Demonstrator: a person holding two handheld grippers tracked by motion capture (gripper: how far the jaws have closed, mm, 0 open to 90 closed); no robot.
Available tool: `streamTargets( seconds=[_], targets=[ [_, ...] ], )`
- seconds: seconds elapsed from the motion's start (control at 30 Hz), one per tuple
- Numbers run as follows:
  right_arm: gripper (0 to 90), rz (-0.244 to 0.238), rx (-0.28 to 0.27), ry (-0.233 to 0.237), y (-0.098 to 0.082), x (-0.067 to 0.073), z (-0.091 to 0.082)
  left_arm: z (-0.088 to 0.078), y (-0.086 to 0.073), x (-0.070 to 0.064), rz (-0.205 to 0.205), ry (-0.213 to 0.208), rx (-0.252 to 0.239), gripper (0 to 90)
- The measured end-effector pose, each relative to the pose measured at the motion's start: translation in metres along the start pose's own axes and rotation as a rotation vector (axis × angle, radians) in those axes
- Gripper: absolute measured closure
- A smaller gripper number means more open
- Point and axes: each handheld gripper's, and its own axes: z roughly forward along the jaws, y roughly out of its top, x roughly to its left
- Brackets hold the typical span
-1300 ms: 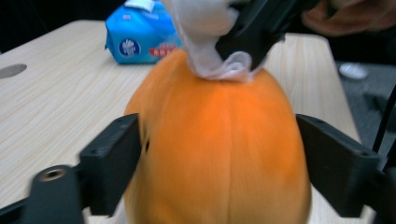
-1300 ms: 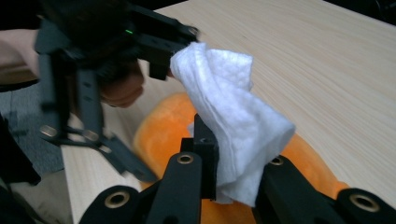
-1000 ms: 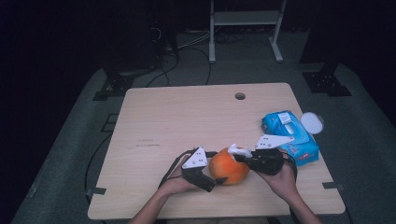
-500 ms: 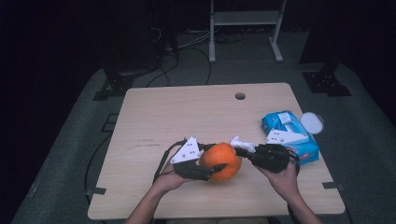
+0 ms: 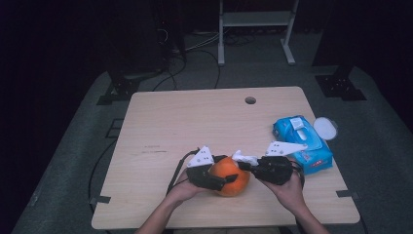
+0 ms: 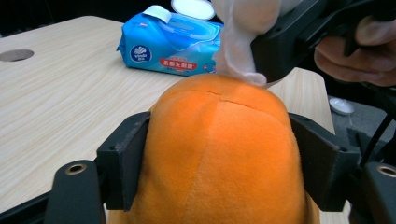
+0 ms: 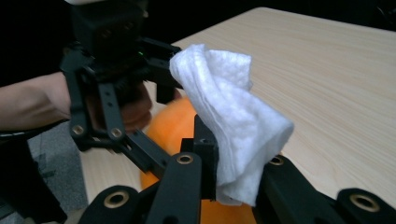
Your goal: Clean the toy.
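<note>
An orange plush ball (image 5: 234, 185) is near the table's front edge, between the jaws of my left gripper (image 5: 227, 170). In the left gripper view both black pads (image 6: 123, 161) press into the ball (image 6: 219, 130); these jaws have just been opening a little, with the ball still between them. My right gripper (image 5: 246, 165) is shut on a folded white wipe (image 5: 245, 157). The wipe (image 6: 236, 46) touches the top of the ball. In the right gripper view the wipe (image 7: 231, 126) sticks up from my right gripper (image 7: 229, 186), with the ball (image 7: 170, 126) behind it.
A blue pack of wet wipes (image 5: 303, 142) lies at the table's right edge, its flap up, beside a white round lid (image 5: 325, 128). The wooden table (image 5: 195, 122) has a cable hole (image 5: 250, 100) at the back. A metal stand is on the floor beyond.
The left gripper's jaws stood wide around the ball, then closed on it; hand and ball rose a little. The right gripper and its wipe stay at the ball's top.
</note>
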Motion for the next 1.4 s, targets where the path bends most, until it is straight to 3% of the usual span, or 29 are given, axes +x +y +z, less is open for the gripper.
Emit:
streamTargets(
  seconds=[0.07, 0.13, 0.23, 0.3, 0.43, 0.5, 0.57, 0.67, 0.77, 0.93, 1.0, 1.07, 1.23, 1.33, 1.4],
  targets=[
    [82.9, -0.009, 0.007, -0.005, 0.001, 0.001, 0.000, 0.001, 0.002, -0.003, 0.020, -0.004, 0.007, 20.7],
    [82.9, -0.008, 0.027, -0.020, -0.004, -0.004, 0.002, -0.003, 0.003, 0.001, 0.024, -0.041, 0.012, 15.6],
    [82.9, 0.022, 0.027, -0.008, -0.009, -0.011, 0.002, -0.011, -0.001, 0.012, -0.002, -0.087, 0.007, 13.3],
    [82.9, 0.015, 0.030, -0.025, -0.008, -0.013, 0.001, -0.012, -0.008, 0.019, -0.037, -0.108, -0.001, 16.2],
    [82.9, -0.005, 0.037, -0.050, -0.007, -0.009, 0.000, -0.009, -0.009, 0.013, 0.004, -0.077, -0.003, 23.8],
    [82.9, -0.023, 0.022, -0.038, -0.004, -0.003, -0.002, -0.006, -0.010, 0.010, 0.018, -0.065, -0.015, 24.3],
    [82.8, -0.056, 0.004, 0.011, 0.000, 0.006, -0.002, -0.002, -0.010, 0.005, 0.032, -0.060, -0.024, 24.5],
    [82.7, -0.117, 0.032, -0.017, 0.001, 0.013, 0.004, -0.004, -0.006, 0.003, 0.057, -0.059, -0.003, 20.1],
    [82.8, -0.082, 0.026, -0.011, -0.003, 0.004, 0.003, -0.008, -0.006, 0.008, 0.049, -0.073, -0.004, 16.8],
    [82.4, -0.073, 0.036, -0.061, -0.004, -0.007, -0.002, -0.003, -0.011, 0.007, 0.027, -0.073, 0.017, 23.7],
    [82.4, -0.055, 0.030, -0.058, -0.005, -0.011, -0.003, -0.002, -0.011, 0.006, 0.034, -0.068, 0.018, 24.7],
    [82.5, -0.068, 0.038, -0.080, -0.004, -0.009, -0.004, 0.000, -0.012, 0.004, 0.032, -0.065, 0.015, 24.8],
    [82.9, -0.115, 0.044, -0.066, -0.003, 0.002, -0.001, -0.004, -0.011, 0.006, 0.065, -0.087, 0.027, 19.7],
    [82.9, -0.102, 0.041, -0.063, -0.002, -0.002, -0.001, -0.006, -0.014, 0.010, 0.039, -0.092, 0.018, 19.9],
    [82.9, -0.086, 0.036, -0.062, -0.004, -0.006, -0.002, -0.006, -0.013, 0.009, 0.063, -0.072, 0.027, 23.0]
  ],
)
